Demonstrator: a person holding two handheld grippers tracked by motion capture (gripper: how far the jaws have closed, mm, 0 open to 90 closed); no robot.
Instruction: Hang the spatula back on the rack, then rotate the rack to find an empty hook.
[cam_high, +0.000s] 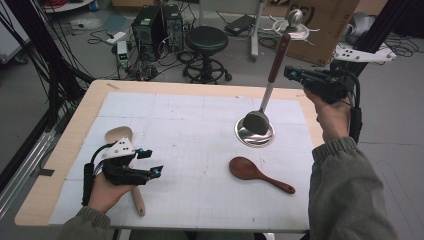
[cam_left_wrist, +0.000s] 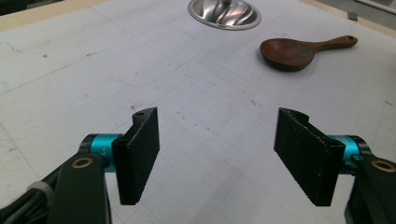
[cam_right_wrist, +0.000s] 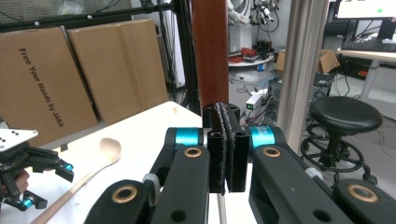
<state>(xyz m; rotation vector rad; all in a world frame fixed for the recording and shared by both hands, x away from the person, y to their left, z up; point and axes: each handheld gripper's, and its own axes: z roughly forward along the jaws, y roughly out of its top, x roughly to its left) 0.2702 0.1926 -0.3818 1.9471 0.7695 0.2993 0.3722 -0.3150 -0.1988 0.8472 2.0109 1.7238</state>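
Note:
A ladle (cam_high: 272, 75) with a brown wooden handle and metal shaft stands tilted, its grey head resting in a shallow steel bowl (cam_high: 247, 137) at the mat's right. My right gripper (cam_high: 295, 75) is raised beside the handle; its own view shows my right gripper (cam_right_wrist: 225, 140) shut on the ladle handle (cam_right_wrist: 210, 51). My left gripper (cam_high: 154, 161) hovers open at the left front, nothing between its fingers (cam_left_wrist: 137, 149). Beside it lies a pale wooden spoon (cam_high: 119, 135), partly under the hand. A dark wooden spoon (cam_high: 257, 174) lies at the front right, ahead of my left gripper (cam_left_wrist: 217, 154).
A white gridded mat (cam_high: 195, 150) covers the wooden table (cam_high: 65, 150). Beyond the far edge stand a black stool (cam_high: 206, 40), computer towers (cam_high: 155, 25) and a cardboard box (cam_high: 325, 30). An aluminium post (cam_right_wrist: 306, 70) rises near the right gripper.

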